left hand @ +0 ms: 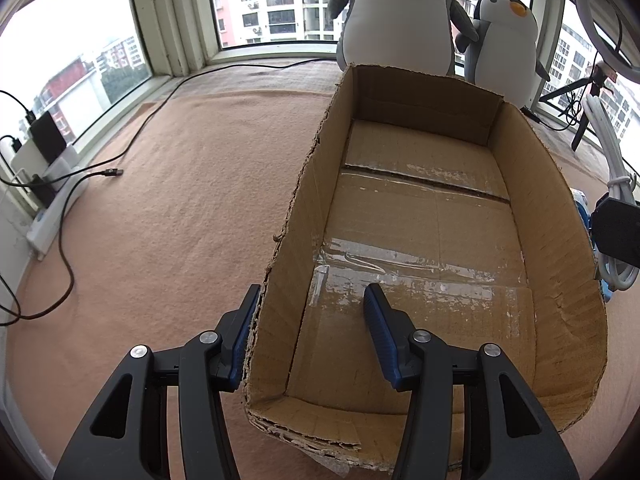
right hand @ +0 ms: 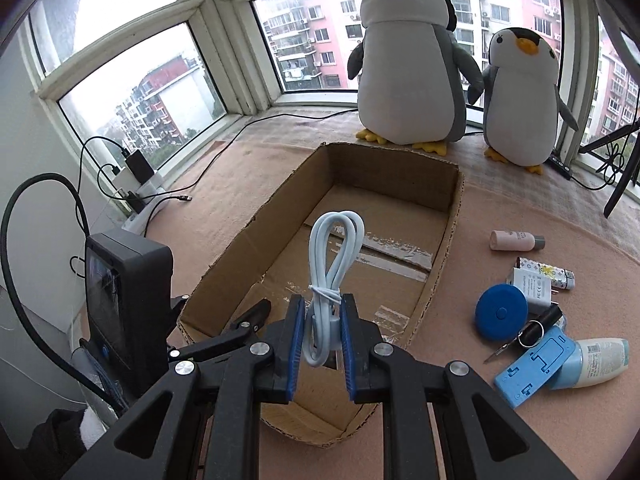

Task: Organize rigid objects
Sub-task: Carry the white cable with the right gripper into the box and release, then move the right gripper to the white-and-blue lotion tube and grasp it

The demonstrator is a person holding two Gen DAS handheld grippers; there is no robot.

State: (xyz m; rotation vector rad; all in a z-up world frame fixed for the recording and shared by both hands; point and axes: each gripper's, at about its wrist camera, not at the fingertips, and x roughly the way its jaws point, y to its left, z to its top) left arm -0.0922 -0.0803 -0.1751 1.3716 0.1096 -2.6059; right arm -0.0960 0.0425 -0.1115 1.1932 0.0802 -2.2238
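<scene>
Between the right gripper's (right hand: 320, 312) blue fingers hung a coiled white cable (right hand: 334, 256), pinched over the cardboard box (right hand: 444, 248). Left gripper (left hand: 312, 300) stood spread, straddling the box's wall

We note a home setting, a high-rise flat's bay-window ledge: pink blanket (right hand: 520, 432) as work surface, two plush penguins (right hand: 408, 64) by the glass, apartment blocks (right hand: 312, 36) outside, chargers and power strip (left hand: 56, 208) along the sill.

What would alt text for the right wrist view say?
The right gripper holds a bundled white cable above an empty cardboard box on a pinkish blanket. Small items lie right of the box; two plush penguins stand behind.
</scene>
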